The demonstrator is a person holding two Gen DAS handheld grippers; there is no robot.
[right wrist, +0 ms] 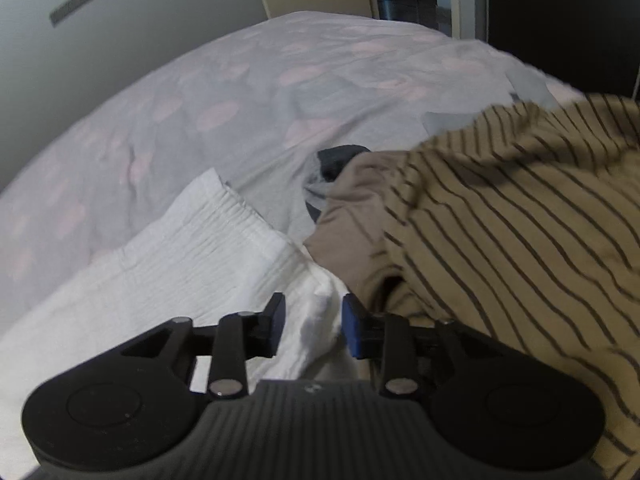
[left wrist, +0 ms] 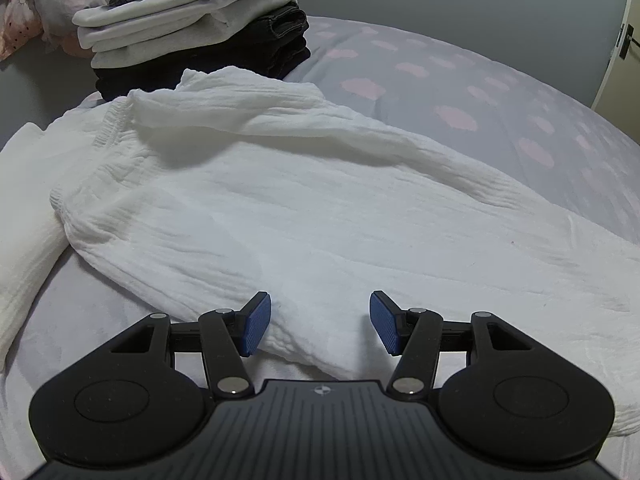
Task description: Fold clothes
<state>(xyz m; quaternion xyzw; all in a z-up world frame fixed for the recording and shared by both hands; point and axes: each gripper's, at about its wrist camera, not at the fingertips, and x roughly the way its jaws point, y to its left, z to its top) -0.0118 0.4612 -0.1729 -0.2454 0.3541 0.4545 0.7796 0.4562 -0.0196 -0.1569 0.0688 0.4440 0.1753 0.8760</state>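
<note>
So, risk check from this pose
garment: white crinkled garment (left wrist: pixel 280 184) spread on the bed (left wrist: pixel 480 80), partly folded over itself, elastic band end (right wrist: pixel 224 216) toward the striped pile
left gripper (left wrist: pixel 320 322): fingers spread wide, straddling the near fold, gripping nothing
right gripper (right wrist: pixel 313 326): fingers (right wrist: pixel 276 326) close on either side of a bunched white corner; looks like a pinch, contact not certain
risk 1: thin gauze, so a shallow right pinch may slip or take one layer only, skewing the fold
risk 2: tan striped garment (right wrist: pixel 520 240) touches the white corner; it may get dragged along
risk 3: folded stack (left wrist: pixel 192 28) near the far edge; a wide swing could topple it
</note>
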